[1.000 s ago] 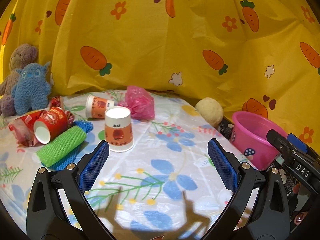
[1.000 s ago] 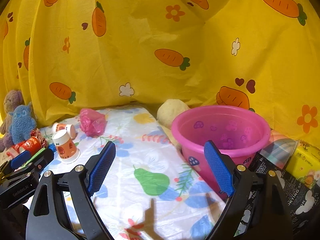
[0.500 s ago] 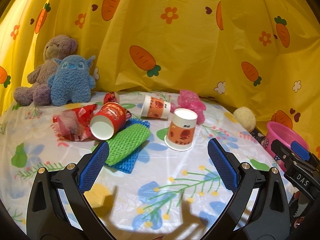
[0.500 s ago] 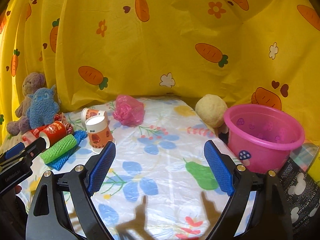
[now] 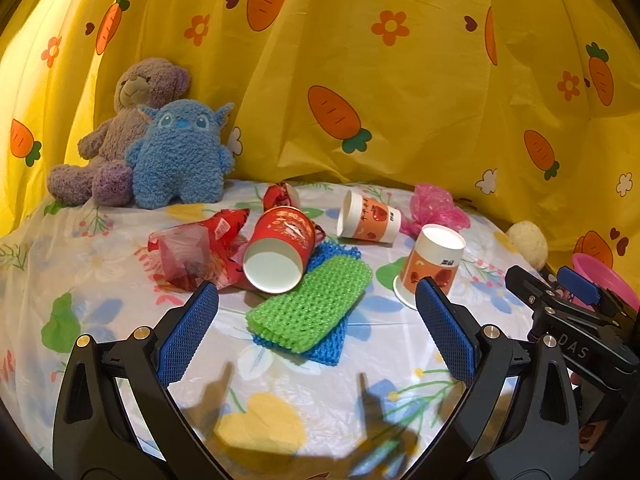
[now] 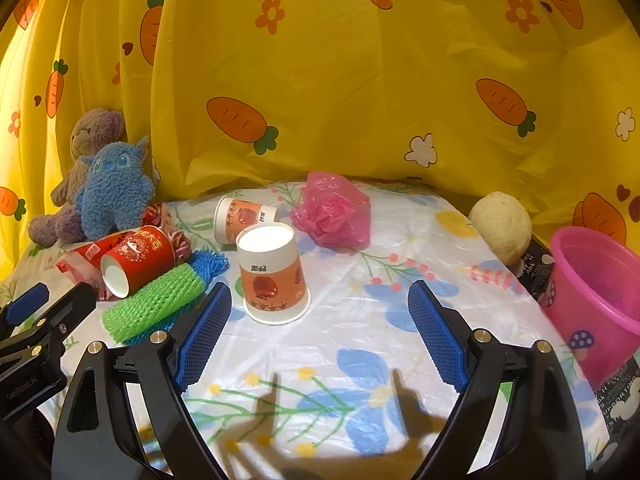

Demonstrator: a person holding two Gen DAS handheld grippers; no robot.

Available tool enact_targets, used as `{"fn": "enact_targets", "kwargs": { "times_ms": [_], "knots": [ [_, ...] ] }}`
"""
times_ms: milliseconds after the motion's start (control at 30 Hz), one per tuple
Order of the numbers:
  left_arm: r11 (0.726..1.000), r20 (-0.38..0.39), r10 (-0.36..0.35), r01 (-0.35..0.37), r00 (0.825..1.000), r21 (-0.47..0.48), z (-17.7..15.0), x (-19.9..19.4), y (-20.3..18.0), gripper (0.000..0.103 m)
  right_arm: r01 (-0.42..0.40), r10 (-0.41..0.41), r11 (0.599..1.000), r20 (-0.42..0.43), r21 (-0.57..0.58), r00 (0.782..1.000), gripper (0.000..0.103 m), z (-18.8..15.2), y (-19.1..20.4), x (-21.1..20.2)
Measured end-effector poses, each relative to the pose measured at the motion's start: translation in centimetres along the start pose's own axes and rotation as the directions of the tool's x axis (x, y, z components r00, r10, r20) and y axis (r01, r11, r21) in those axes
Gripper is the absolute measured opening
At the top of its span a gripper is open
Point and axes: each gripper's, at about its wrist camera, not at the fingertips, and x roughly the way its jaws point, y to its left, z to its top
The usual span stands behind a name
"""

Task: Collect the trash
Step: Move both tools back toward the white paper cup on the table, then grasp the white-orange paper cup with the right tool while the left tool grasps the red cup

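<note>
- The left gripper [image 5: 316, 332] has its fingers wide apart and holds nothing.
- The right gripper [image 6: 320, 332] is wide open and empty too.
- A red paper cup [image 5: 278, 254] lies tipped over on green foam netting [image 5: 312, 306], far left on the flowery tabletop [image 6: 360, 344].
- An upside-down orange paper cup [image 6: 274, 274] stands near the middle.
- A pink plastic bucket [image 6: 600, 304] sits at the right.

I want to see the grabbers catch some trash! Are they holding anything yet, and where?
Not yet. The left gripper and the right gripper are both open, with only the flowered tablecloth between their pads.
</note>
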Motion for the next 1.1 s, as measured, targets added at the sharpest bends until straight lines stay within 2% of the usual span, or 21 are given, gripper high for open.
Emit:
{"fn": "enact_targets", "kwargs": {
  "times_ms": [233,467,633,767,833,1100],
  "knots": [
    [0.999,-0.008,0.017,-0.017,1.000,-0.046,1.2,1.6,3.0,0.097,-0.013,0.012,0.999,-0.043,-0.029,0.999,0.087,0.9,2.3,3.8],
    [0.999,-0.012,0.010,-0.011,1.000,-0.039,1.9,2.9,3.8,0.097,-0.010,0.008,1.000,-0.075,-0.022,0.997,0.087,1.5,3.2,6.9],
    [0.999,-0.033,-0.007,0.005,0.999,-0.037,1.9,3.8,4.1,0.096,-0.015,0.012,0.999,-0.098,-0.033,0.995,0.076,1.6,3.9,8.5],
    [0.999,-0.059,-0.029,0.027,0.998,-0.033,2.2,4.8,3.9,0.094,-0.016,0.012,1.000,-0.116,-0.026,0.993,0.060,1.6,3.8,9.4],
    [0.999,-0.071,-0.028,0.026,0.997,-0.025,2.3,5.5,3.8,0.092,-0.022,0.019,1.000,-0.122,-0.022,0.992,0.055,1.5,3.8,9.7],
    [0.998,-0.134,-0.044,0.039,0.990,-0.041,2.6,8.1,3.8,0.080,-0.030,0.031,0.999,-0.073,0.010,0.997,0.054,1.4,3.1,8.8]
  ]
}}
